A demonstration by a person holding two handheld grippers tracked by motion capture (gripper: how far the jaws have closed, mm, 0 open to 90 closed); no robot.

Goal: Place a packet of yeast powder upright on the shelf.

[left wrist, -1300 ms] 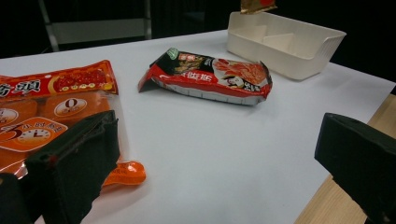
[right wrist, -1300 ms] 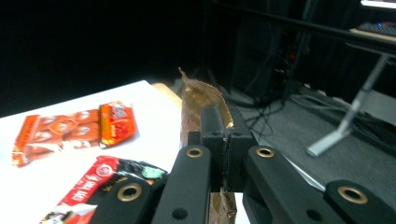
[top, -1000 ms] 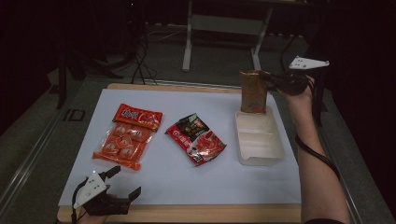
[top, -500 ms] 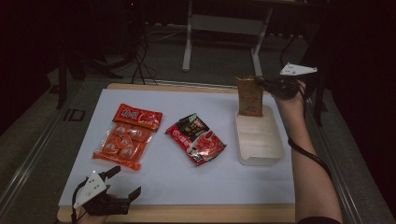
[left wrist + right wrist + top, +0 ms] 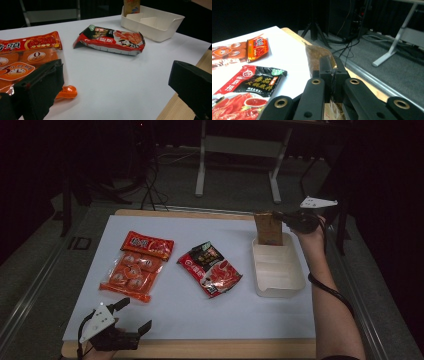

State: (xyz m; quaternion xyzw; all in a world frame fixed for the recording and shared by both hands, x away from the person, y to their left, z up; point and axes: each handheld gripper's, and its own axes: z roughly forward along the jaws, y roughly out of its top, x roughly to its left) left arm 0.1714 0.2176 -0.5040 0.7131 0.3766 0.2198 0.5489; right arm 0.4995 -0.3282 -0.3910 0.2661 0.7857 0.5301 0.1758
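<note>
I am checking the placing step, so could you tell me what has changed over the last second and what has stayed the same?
The right gripper, shut on the brown packet, has come down, and the upright packet's lower end now stands in the far end of the white tray. Nothing was let go. The left gripper stayed open at the near edge, and the orange snack pack and red sauce packet lie where they were.

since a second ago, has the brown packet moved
Yes. The brown packet, pinched in the right hand-held gripper, has come down toward the far end of the white tray.
</note>
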